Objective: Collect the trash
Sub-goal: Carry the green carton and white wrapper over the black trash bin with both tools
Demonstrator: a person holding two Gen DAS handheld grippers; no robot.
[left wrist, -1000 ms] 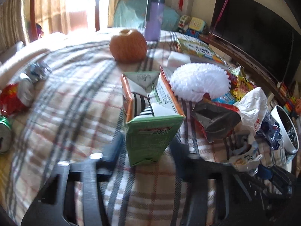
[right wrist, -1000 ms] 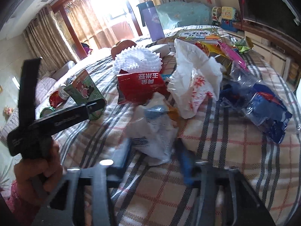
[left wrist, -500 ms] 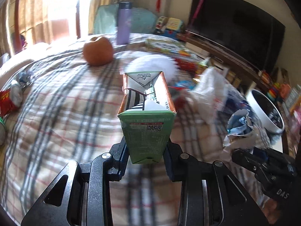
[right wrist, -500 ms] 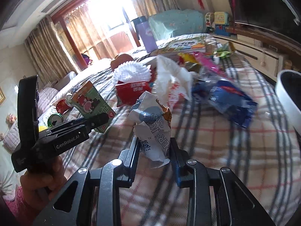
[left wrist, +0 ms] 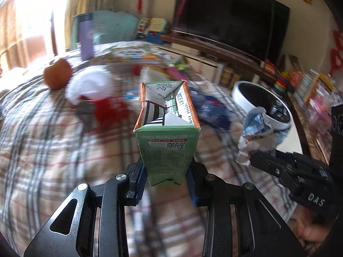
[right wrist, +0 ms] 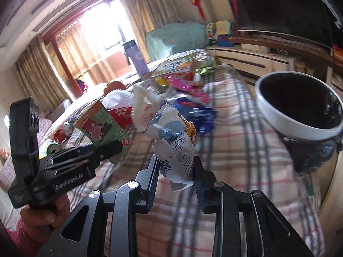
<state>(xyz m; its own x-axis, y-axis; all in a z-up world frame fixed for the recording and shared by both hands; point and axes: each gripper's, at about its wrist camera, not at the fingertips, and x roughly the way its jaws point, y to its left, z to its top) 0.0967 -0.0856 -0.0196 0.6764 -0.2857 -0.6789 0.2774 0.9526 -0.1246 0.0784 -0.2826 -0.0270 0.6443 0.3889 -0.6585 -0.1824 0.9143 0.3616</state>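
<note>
My left gripper (left wrist: 166, 169) is shut on a green drink carton (left wrist: 168, 137) and holds it above the plaid bed cover (left wrist: 53, 145). The carton also shows in the right wrist view (right wrist: 100, 128). My right gripper (right wrist: 174, 169) is shut on a crumpled white and blue wrapper (right wrist: 174, 141), lifted off the cover; the wrapper also shows in the left wrist view (left wrist: 256, 137). A white bin with a black liner (right wrist: 300, 107) stands off the bed's right edge, ahead of both grippers; it also shows in the left wrist view (left wrist: 263, 102).
More trash lies on the bed: a red packet (left wrist: 109, 109), a blue packet (right wrist: 199, 111), a white plastic bag (right wrist: 142, 105), a white frilly item (left wrist: 90, 85). An orange fruit (left wrist: 57, 76), a purple bottle (right wrist: 137, 59), a TV (left wrist: 231, 23).
Both grippers closed on their items, lifted them off the bed and swung right toward the white bin, which is now larger in both views.
</note>
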